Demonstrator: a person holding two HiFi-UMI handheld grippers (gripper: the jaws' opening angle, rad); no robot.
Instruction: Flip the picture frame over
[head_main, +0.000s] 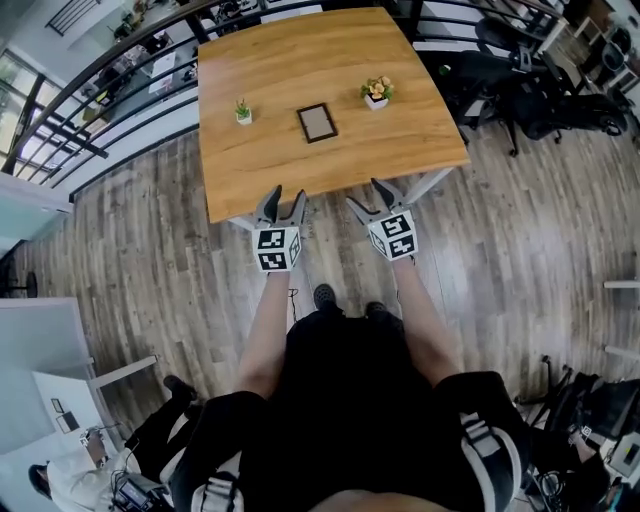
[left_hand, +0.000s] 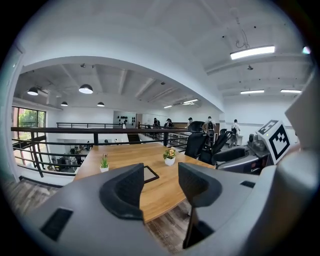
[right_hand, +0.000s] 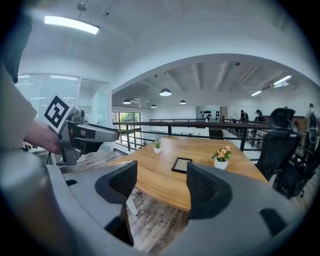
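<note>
Picture frame (head_main: 317, 122) lies flat at centre of worktop (head_main: 300, 175), between green potted plant (head_main: 243, 113) and flowering plant (head_main: 376, 92). Left claw (head_main: 283, 192) and right claw (head_main: 365, 193) both wide, empty, at the worktop's near edge, clear of frame.

Grey claws (head_main: 285, 196) (head_main: 368, 194), marker cubes (head_main: 277, 248) (head_main: 397, 236), black clothes (head_main: 350, 400)

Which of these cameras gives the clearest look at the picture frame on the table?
The head view: it looks down on the whole picture frame, lying flat. The right gripper view shows it whole but low and slanted; in the left gripper view a jaw covers part of it.
</note>
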